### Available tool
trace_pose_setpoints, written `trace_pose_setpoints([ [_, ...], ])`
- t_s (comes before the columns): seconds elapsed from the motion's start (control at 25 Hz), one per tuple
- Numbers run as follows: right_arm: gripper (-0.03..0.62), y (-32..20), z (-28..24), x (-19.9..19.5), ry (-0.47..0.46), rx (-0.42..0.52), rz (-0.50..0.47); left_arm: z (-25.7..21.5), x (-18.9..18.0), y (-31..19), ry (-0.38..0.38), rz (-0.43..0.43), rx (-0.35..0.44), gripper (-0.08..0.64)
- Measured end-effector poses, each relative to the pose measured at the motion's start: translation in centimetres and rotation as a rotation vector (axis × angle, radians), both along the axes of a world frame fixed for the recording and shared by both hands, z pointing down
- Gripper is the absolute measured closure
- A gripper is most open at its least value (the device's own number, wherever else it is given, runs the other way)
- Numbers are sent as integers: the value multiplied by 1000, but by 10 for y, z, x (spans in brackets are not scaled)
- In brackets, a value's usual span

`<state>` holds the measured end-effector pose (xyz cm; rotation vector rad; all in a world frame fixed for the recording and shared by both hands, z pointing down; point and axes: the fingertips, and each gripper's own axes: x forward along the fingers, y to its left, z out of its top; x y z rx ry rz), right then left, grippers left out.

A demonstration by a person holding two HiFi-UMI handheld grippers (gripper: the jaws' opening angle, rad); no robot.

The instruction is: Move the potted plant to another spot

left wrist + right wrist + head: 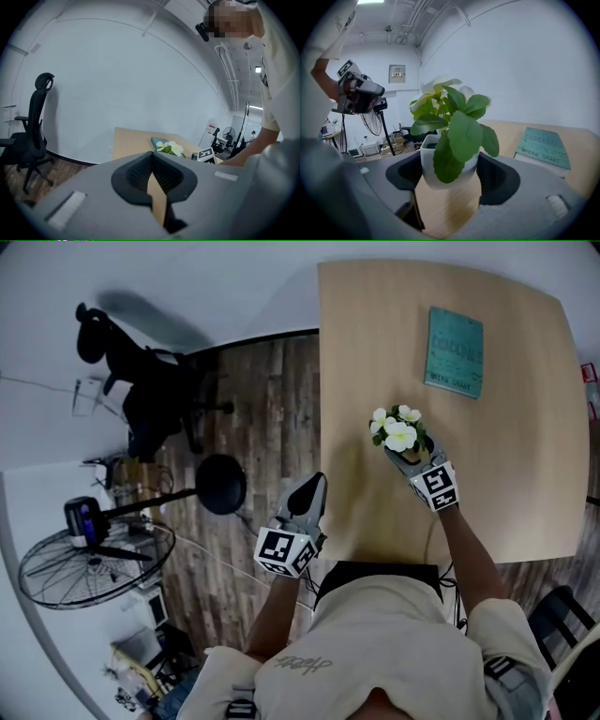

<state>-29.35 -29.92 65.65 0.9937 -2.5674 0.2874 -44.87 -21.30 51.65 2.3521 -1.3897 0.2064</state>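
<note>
Right claw is closed on the potted plant. Its pads sit on either side of the white pot, and the jaws are spread wide because the pot is wide. The plant is over the tabletop, on the near side of the teal book and well apart from it. Can't tell whether the base touches the wood or sits just off it. Left claw has its jaws together with nothing in them, at the tabletop's left edge, well clear of the plant.

Handling, my read:
- Small pot, looks like plastic, probably light, so one claw should carry it.
- The wall is smooth and seems to narrow toward the base, so it could slip down out of a loose grip.
- The leaves and white flowers stand well above the rim. Tilting it risks tipping or spilling the fill.
- The pot is fairly stiff but may flex under a hard squeeze. The foliage is soft and bruises easily.

Where to hold: opposite sides of the pot wall, just under the rim, roughly where the pads are now. Never hold it by the stems. One big leaf droops over the front of the pot, so don't pinch it.

Carry it upright, set the base flat on bare tabletop, and release only once it's seated.
</note>
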Motion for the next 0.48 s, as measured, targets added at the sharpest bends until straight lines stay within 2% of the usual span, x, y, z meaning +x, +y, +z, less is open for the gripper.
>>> trace_pose_setpoints([
  [0.48,247,-54,37,-45,29,-57,28,12,-45,-18,20,-69,-27,541],
])
